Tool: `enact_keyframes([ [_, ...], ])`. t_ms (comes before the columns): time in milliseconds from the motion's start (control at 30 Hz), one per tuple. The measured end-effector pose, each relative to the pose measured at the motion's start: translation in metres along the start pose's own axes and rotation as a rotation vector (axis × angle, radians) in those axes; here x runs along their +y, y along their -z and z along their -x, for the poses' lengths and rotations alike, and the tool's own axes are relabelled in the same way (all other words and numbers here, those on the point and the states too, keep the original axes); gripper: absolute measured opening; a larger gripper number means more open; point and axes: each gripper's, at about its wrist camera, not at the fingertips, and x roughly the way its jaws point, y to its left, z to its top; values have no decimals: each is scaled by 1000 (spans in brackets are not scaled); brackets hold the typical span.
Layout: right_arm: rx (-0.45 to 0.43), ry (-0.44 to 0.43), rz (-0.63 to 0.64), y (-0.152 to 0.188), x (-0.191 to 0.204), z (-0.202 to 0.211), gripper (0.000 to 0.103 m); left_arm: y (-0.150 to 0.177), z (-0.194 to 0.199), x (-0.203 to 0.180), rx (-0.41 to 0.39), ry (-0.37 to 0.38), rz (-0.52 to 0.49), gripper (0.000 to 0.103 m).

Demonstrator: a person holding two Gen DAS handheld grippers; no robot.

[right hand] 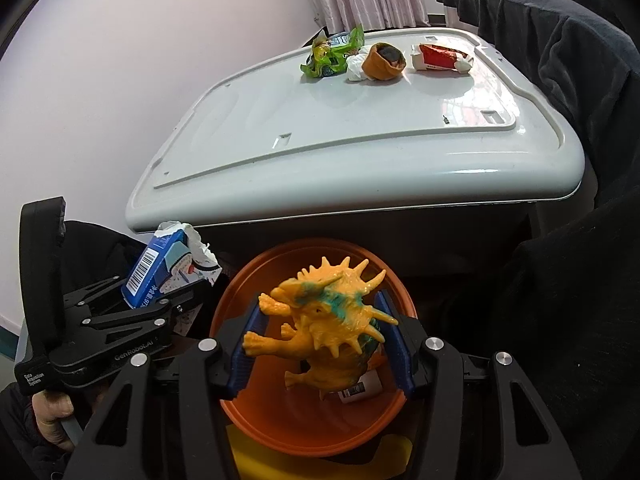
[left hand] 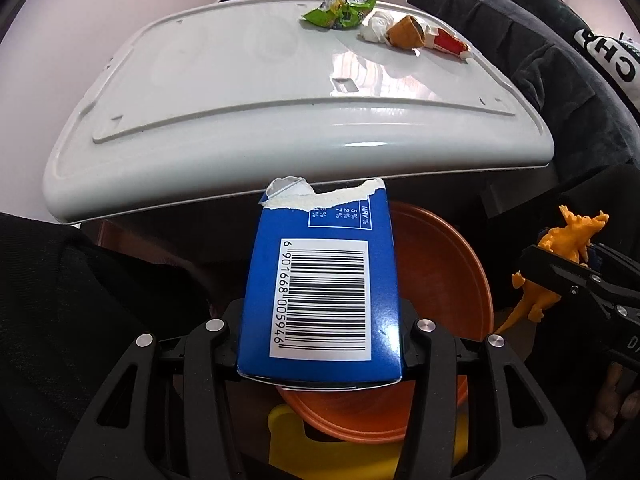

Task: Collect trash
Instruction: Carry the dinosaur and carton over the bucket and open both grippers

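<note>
Jaws of 2 grippers: left (left hand: 320, 344) clamps 1 blue carton (left hand: 320, 280), right (right hand: 320, 344) 1 dinosaur (right hand: 332, 320)

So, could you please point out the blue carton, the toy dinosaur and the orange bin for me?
blue carton (left hand: 320, 292): left wrist view, on its barcode panel.
toy dinosaur (right hand: 332, 320): right wrist view, on its yellow body.
orange bin (right hand: 304, 420): right wrist view, on its bare inner wall.
</note>
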Motion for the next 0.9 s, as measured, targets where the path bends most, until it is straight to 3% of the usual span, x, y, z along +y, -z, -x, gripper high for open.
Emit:
enact_keyframes([
  [633, 20, -2, 2, 0, 1, -4, 55, 0, -3, 4, 20, 4, 13, 48],
  [700, 34, -6, 5, 0, 2, -6, 57, 0, -4, 5, 28, -11, 13, 54],
  [767, 26, -9, 7, 0, 3, -4, 66, 0, -5, 5, 31, -28, 14, 69],
  [900, 6, -12, -3, 0, 1, 0, 68, 1, -3, 6, 25, -33, 15, 72],
])
